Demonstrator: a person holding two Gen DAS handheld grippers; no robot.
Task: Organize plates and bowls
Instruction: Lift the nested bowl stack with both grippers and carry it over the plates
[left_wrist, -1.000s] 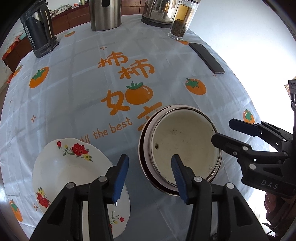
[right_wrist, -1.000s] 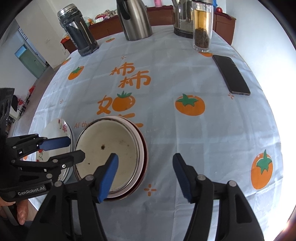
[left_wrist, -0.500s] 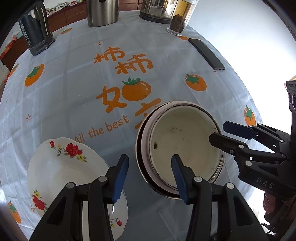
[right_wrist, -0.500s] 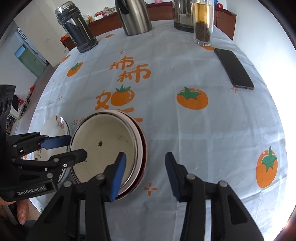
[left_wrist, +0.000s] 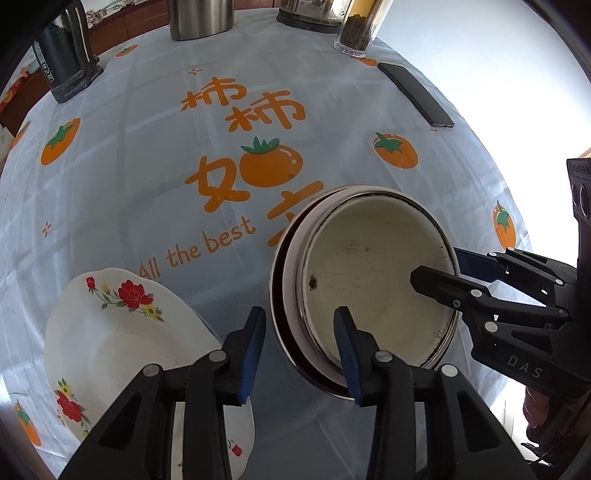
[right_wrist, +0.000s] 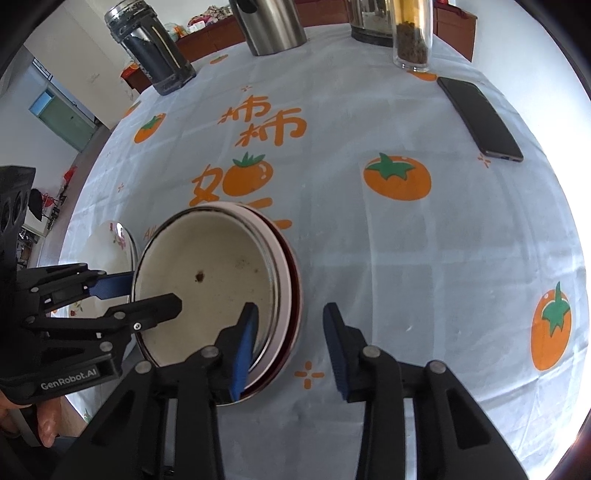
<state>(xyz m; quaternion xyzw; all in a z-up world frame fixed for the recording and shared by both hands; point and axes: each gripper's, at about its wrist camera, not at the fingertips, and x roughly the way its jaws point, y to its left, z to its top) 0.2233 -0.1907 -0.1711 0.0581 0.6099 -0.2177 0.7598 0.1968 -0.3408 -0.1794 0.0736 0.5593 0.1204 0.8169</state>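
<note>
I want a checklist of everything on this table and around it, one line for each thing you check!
Surface: round table under a pale tablecloth printed with orange fruit.
Job's things: stack of bowls, cream one on top with dark specks; flowered plate beside it, apart.
Clutter: black phone, glass jar, steel jug, dark canister.
Grippers: left gripper and right gripper each straddle the stack's rim on opposite sides; jaws have just been closing, and the pads are not clearly pressing yet.
Cables: nothing seen.
Surroundings: wooden cabinet behind the table, green door at one side.
</note>
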